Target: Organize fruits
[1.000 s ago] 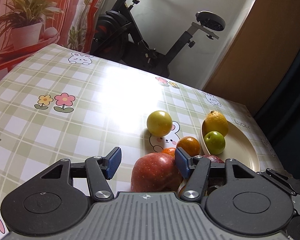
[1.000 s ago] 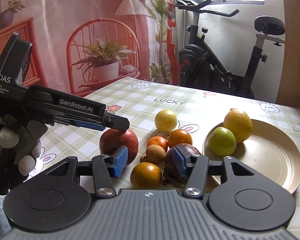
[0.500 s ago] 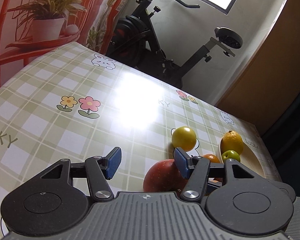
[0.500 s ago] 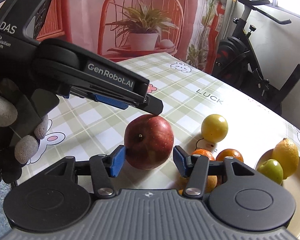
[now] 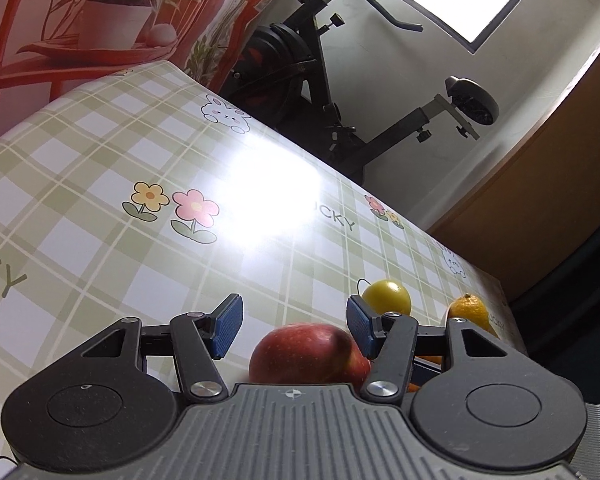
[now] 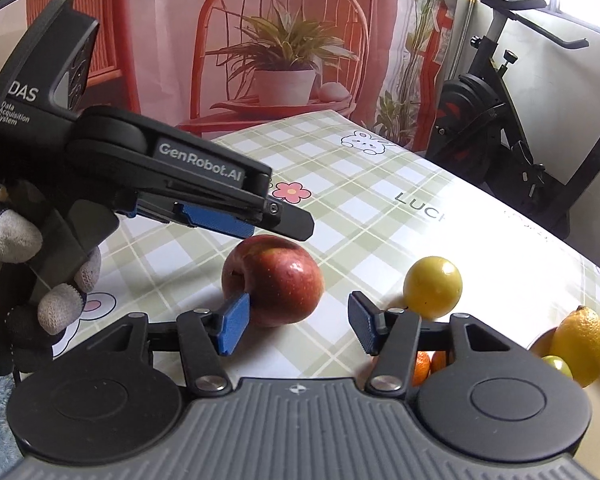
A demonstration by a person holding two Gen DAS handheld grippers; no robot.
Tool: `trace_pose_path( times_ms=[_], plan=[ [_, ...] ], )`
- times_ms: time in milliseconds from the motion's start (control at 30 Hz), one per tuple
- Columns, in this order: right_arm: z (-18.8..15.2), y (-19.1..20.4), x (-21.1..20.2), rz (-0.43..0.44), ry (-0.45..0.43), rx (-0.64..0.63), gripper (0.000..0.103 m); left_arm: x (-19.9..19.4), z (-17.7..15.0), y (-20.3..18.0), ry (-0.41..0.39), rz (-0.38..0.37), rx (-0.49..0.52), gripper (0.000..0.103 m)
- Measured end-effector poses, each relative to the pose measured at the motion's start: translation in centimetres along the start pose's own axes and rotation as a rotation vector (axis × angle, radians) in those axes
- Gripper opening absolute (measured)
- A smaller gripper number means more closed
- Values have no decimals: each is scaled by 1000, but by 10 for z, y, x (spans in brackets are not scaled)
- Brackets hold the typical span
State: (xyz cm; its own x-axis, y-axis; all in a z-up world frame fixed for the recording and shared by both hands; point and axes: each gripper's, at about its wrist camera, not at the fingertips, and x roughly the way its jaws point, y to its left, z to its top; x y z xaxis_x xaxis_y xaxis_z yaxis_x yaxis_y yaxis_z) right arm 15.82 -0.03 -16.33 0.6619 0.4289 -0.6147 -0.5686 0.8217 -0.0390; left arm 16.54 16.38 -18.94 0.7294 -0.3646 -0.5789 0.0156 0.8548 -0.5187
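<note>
Both grippers raised, left gripper (image 5: 292, 326) agape above apple (image 5: 308, 354)

exercise bike (image 6: 512, 120) beside checked tablecloth (image 5: 100, 168)

Checked table (image 6: 380, 184) bears apple (image 6: 278, 284), yellow fruit (image 6: 432, 292), plate (image 6: 540, 346).

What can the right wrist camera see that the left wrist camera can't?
Only the right wrist view shows the left gripper from outside, above the red apple, with the gloved hand holding it. It also shows a small green fruit beside the lemon, and the oranges.

Only the left wrist view shows the yellow and pink flower prints side by side and the bike's saddle.

Both show the red apple, the round yellow fruit, the lemon, the checked tablecloth and the exercise bike.
</note>
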Motion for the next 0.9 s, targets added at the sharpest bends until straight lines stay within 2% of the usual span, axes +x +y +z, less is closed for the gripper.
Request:
trace_pose_path(
  times_ms=[133,333,433,567,833,900],
  plan=[
    [3,-4,4,-8,9,-4,56,-2,1,6,5,-61,-17,59],
    [5,-1,9,20,13,-5,56,-5,-1,13,22,-98,-25,59],
    [4,3,10,42,15,-4,57,-4,-3,15,28,-73,-14,59],
    [4,14,16,47,25,-34,71,-1,-3,17,26,-57,-16,60],
    [6,21,38,-6,47,-34,72,4,-1,15,4,-16,-13,61],
    [5,22,39,-15,46,-23,72,4,0,16,-2,15,-14,61]
  ],
)
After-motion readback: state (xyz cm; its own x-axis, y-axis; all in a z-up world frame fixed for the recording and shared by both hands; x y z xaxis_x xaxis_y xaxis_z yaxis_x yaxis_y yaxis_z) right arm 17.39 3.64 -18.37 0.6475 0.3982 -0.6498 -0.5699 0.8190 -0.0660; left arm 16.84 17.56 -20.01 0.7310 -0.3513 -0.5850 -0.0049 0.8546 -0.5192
